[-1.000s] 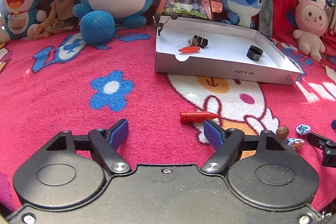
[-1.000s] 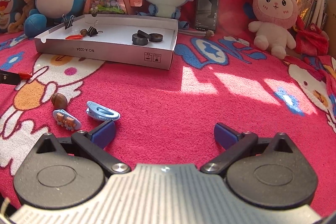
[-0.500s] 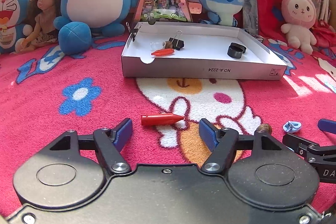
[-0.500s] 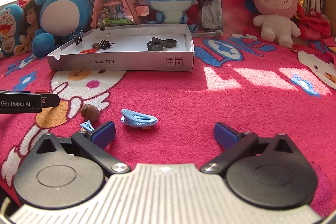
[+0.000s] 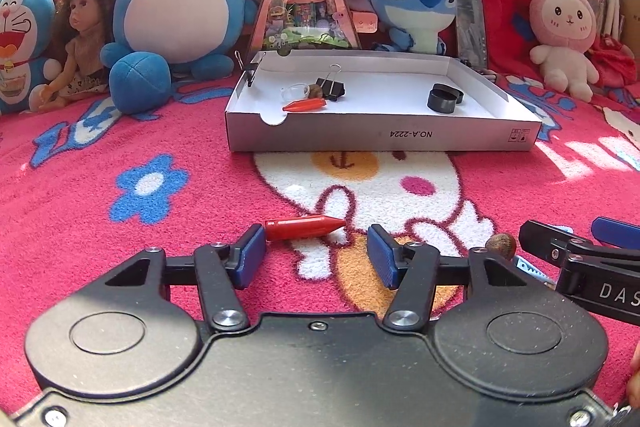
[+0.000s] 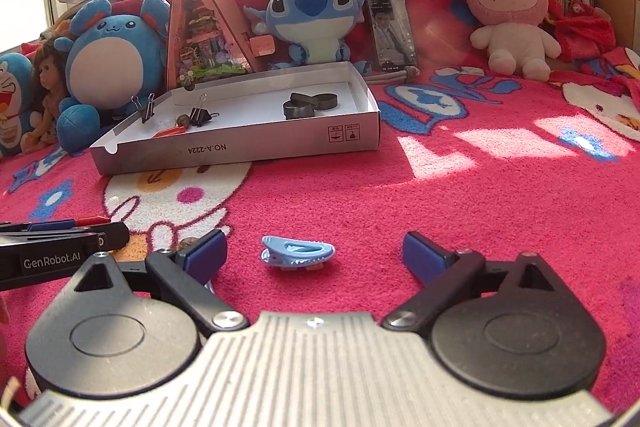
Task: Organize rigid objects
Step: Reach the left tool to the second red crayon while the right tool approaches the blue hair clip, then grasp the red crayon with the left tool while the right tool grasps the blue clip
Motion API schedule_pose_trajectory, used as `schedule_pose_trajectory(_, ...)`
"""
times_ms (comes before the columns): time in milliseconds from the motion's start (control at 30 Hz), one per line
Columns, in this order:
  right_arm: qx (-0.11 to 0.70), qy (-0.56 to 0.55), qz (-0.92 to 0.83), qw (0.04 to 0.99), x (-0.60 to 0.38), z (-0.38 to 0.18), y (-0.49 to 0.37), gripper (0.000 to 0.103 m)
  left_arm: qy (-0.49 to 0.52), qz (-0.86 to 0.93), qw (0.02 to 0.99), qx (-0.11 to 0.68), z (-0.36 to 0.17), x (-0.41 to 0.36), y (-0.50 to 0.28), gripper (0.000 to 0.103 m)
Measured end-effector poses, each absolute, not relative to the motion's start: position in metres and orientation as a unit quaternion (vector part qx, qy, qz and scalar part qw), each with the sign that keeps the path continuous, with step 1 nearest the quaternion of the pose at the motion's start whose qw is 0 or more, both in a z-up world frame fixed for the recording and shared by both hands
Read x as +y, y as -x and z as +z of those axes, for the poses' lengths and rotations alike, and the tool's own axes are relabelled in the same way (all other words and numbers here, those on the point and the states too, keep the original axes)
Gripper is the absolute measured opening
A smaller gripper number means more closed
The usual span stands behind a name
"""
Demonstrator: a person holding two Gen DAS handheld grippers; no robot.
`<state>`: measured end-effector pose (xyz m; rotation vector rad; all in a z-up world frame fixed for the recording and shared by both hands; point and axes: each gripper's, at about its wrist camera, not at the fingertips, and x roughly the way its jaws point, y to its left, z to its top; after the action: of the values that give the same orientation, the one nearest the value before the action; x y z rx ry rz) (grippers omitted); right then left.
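The left gripper (image 5: 316, 253) has narrowed since earlier, closing around the red cone (image 5: 304, 226) without gripping it. The right gripper (image 6: 314, 255), wide and closing, now flanks the blue clip (image 6: 297, 253); open blanket (image 6: 460, 195) lies beyond.

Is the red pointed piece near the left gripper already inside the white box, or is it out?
Out. The red pointed piece lies on the blanket, in front of the white box; the left gripper is closing around it.
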<state>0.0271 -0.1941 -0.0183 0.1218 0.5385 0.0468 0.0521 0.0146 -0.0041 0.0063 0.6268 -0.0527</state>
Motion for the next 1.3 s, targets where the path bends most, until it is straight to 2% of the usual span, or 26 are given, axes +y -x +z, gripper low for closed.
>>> schedule_pose_trajectory(300,0.245,-0.055,0.011,0.968,-0.183,-0.021,-0.015,0.09,0.007,-0.028,0.952,0.304,-0.002,0.013,-0.051,0.029)
schedule_pose_trajectory(600,0.234,-0.073,0.002,0.969,-0.18,-0.018,-0.016,0.082,0.014,-0.025,0.953,0.303,-0.002,0.014,-0.052,0.026)
schedule_pose_trajectory(767,0.238,-0.068,0.007,0.969,-0.176,-0.02,-0.016,0.074,0.021,-0.024,0.952,0.304,-0.001,0.016,-0.055,0.03)
schedule_pose_trajectory(833,0.239,-0.065,0.007,0.969,-0.176,-0.02,-0.016,0.07,0.026,-0.026,0.952,0.304,0.0,0.015,-0.057,0.043)
schedule_pose_trajectory(900,0.238,-0.063,0.008,0.969,-0.175,-0.02,-0.017,0.066,0.031,-0.026,0.951,0.307,0.0,0.013,-0.059,0.047)
schedule_pose_trajectory(1133,0.24,-0.057,0.005,0.969,-0.178,-0.021,-0.017,0.048,0.027,-0.029,0.95,0.31,-0.002,0.013,-0.06,0.048)
schedule_pose_trajectory(1300,0.239,-0.057,0.005,0.969,-0.183,-0.021,-0.018,0.044,0.023,-0.014,0.95,0.311,-0.001,0.029,-0.054,0.055)
